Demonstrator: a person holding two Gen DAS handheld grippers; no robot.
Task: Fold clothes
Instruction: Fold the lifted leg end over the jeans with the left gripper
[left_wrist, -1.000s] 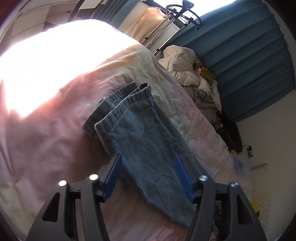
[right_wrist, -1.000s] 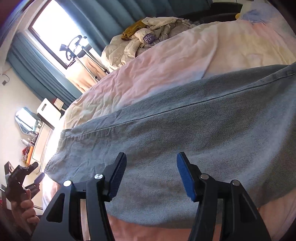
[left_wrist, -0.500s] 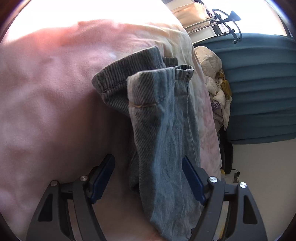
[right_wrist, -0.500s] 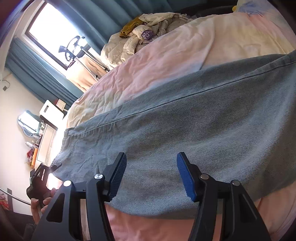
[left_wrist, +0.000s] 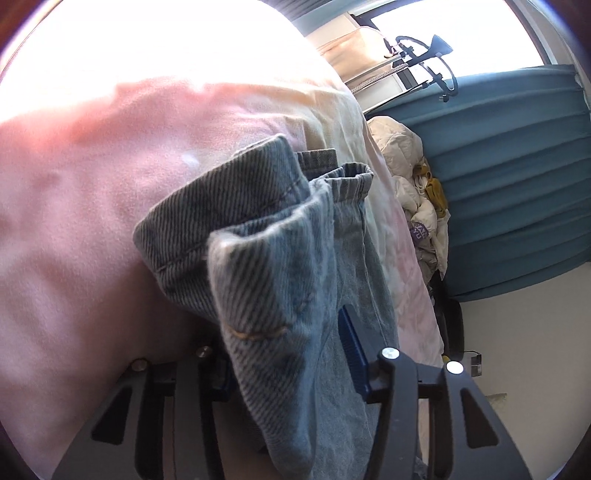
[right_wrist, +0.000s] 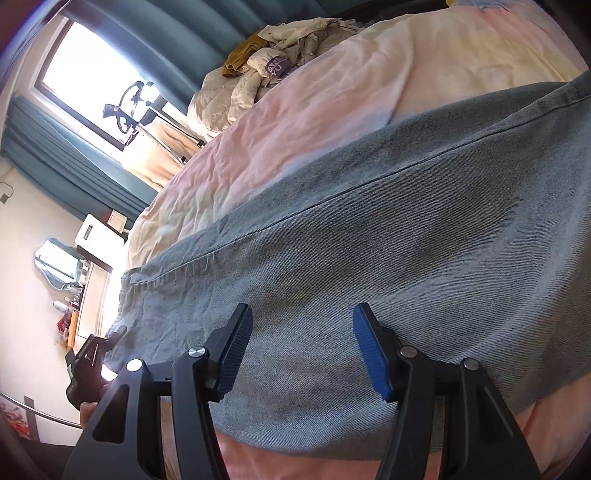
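Blue jeans (left_wrist: 266, 229) lie on a bed's pink and cream sheet (left_wrist: 92, 221). My left gripper (left_wrist: 286, 362) is low over the two leg hems, which stand bunched between its jaws. The jaws are closing; the left pad is hidden behind the denim, and the right pad (left_wrist: 351, 350) sits at the cloth's edge. In the right wrist view the wide part of the jeans (right_wrist: 369, 240) spreads across the sheet (right_wrist: 314, 110). My right gripper (right_wrist: 303, 350) hovers open just above it, nothing between its pads. The left gripper (right_wrist: 92, 354), held by a hand, shows at the far hem.
A heap of pale clothes (left_wrist: 413, 192) (right_wrist: 273, 62) lies at the bed's far side by teal curtains (left_wrist: 517, 184). A garment rack (right_wrist: 133, 99) stands at the bright window. A mirror (right_wrist: 55, 262) and a cluttered dresser (right_wrist: 88, 295) line the wall.
The left gripper dropped onto the jeans' leg hems and its jaws narrowed around them. The right gripper stayed open over the wide denim, barely shifting.
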